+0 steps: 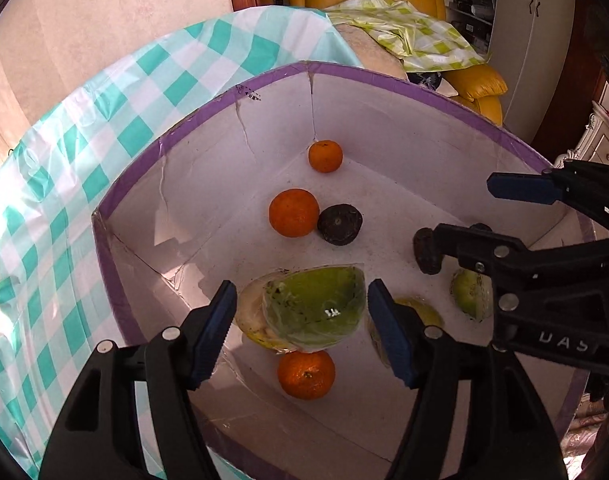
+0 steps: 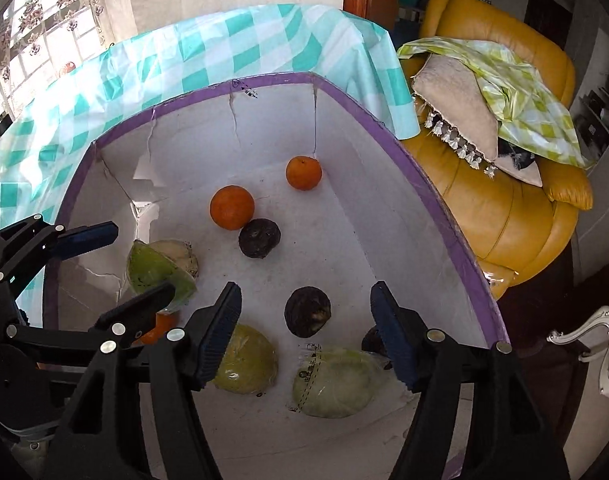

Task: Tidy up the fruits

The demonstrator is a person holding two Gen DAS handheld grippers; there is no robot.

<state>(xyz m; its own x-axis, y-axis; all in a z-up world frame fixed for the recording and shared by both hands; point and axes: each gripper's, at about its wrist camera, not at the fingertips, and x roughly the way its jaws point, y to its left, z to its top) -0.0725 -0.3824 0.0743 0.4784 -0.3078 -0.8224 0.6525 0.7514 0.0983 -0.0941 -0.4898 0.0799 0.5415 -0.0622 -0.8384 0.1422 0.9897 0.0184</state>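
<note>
Left wrist view: smooth oranges (image 1: 293,212), wrinkled dark fruits (image 1: 339,224) and film-wrapped green wedges (image 1: 316,308) lie inside the white, purple-rimmed box (image 1: 384,76). The left gripper (image 1: 302,334) angles down over one wedge, jaws spread, nothing pinched. The right gripper (image 2: 306,338) tilts down likewise, jaws apart and empty.

1. Purple-rimmed box (image 2: 444,216) walls are closing in the fruit on all sides; entry is only from above.
2. Bare floor is lying open in the box's right half, beside the dark fruit (image 2: 259,238).
3. Wrapped green wedge (image 1: 316,308) and oranges (image 1: 293,213) are crowding the left side.
4. Left gripper (image 1: 302,334) and right gripper (image 2: 306,338) are hanging close together, possibly blocking each other.
</note>
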